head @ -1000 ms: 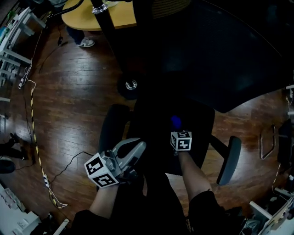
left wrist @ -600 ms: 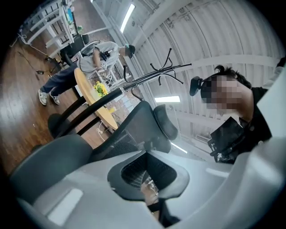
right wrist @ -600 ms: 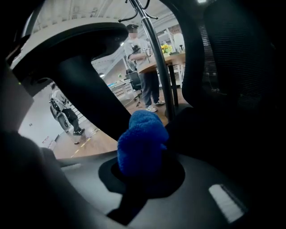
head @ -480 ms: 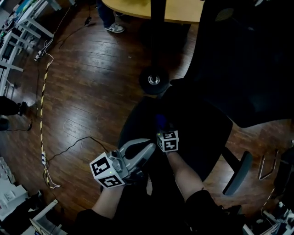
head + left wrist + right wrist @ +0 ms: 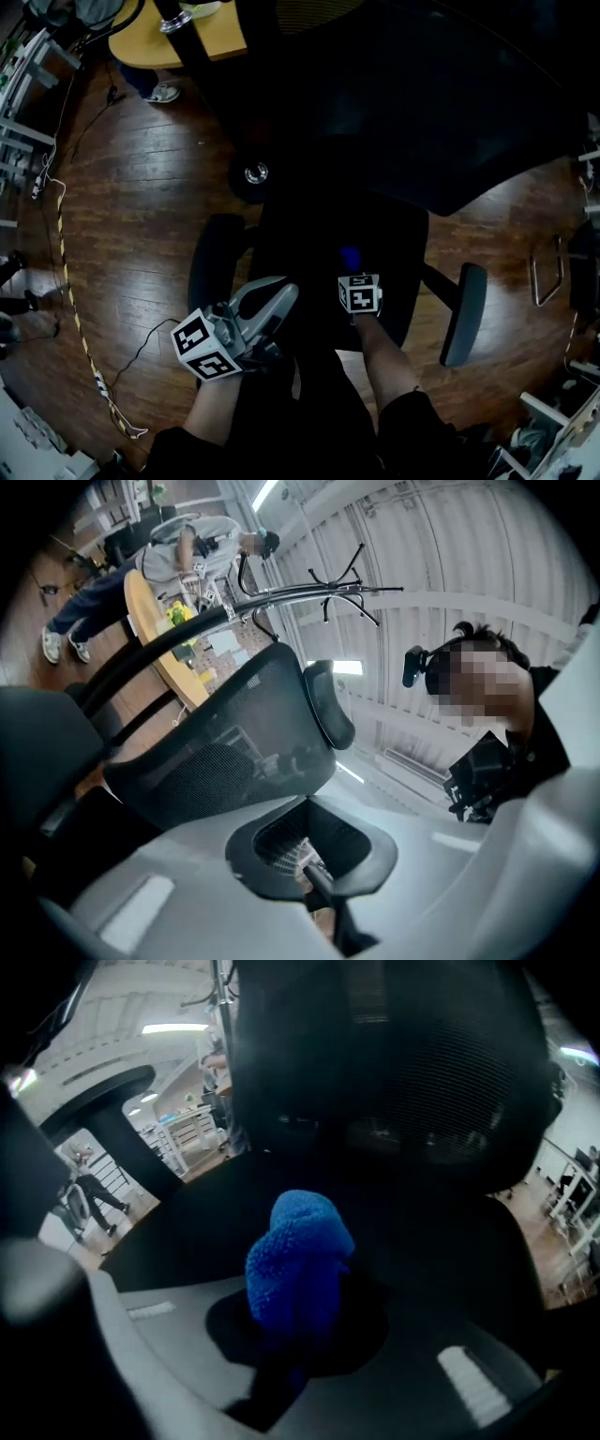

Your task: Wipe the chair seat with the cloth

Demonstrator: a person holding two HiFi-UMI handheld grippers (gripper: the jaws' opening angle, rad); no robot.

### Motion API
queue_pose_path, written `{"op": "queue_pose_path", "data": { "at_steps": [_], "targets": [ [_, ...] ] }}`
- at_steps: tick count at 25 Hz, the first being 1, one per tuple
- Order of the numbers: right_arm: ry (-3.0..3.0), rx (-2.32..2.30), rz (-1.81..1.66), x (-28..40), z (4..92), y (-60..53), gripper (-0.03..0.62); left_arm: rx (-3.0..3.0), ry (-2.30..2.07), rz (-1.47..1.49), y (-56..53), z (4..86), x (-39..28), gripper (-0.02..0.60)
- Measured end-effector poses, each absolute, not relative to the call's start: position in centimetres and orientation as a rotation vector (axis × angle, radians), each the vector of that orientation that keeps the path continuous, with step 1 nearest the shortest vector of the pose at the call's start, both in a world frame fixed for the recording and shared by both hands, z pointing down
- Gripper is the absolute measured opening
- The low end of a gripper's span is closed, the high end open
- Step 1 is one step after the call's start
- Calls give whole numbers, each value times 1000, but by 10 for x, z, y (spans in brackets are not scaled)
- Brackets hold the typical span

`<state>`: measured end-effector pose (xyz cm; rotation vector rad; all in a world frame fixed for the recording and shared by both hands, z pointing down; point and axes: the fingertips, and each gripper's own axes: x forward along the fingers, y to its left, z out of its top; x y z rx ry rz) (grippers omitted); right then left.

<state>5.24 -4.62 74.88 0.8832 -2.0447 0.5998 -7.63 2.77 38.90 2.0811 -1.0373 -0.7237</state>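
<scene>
— What are the person's hands doing?

— Seen from the head camera, both bare forearms are reaching forward from the bottom edge. The right gripper (image 5: 354, 277) is stretching over the black chair seat (image 5: 309, 225), near the seat's front edge and about midway across it, with its marker cube (image 5: 360, 292) facing up. The right forearm is running almost straight ahead.

— Is it holding anything?

— Yes. Its jaws are clamping a fluffy blue cloth (image 5: 298, 1262), which is bulging out past the tips in a rounded wad. The cloth is sitting low over the middle of the seat; whether it is touching the seat is hard to tell.

— And the left one?

— The left gripper (image 5: 281, 298) is hanging just off the seat's front left corner, angling in toward the seat. Its jaws are pressing together with nothing between them. Its camera is looking up at the mesh chair back (image 5: 220, 747) and the ceiling.

— What surrounds the chair?

— Dark wooden floor (image 5: 131, 216) is showing on both sides.
</scene>
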Motion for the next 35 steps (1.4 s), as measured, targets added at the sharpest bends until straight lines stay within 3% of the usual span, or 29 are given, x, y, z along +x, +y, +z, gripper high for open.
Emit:
{"op": "queue_pose_path", "data": {
  "at_steps": [8,14,20,24,35],
  "targets": [
    [-1872,1266,713,221,730,-71,35,2143,-820,-653,-20,394,-1,-11],
    [-1853,1302,777,238,733,-71,35,2170,-765,-637,-25,381,25,-11],
    [-1845,1263,750,240,724,-82,35,2128,-878,-683,-16,382,-14,-11],
    [-1949,1221,780,174,721,-76,35,2091,-979,-736,2,383,-61,-11],
    [-2252,507,827,-121,716,44,35,2015,-1242,-814,53,381,-147,-11]
  ]
}}
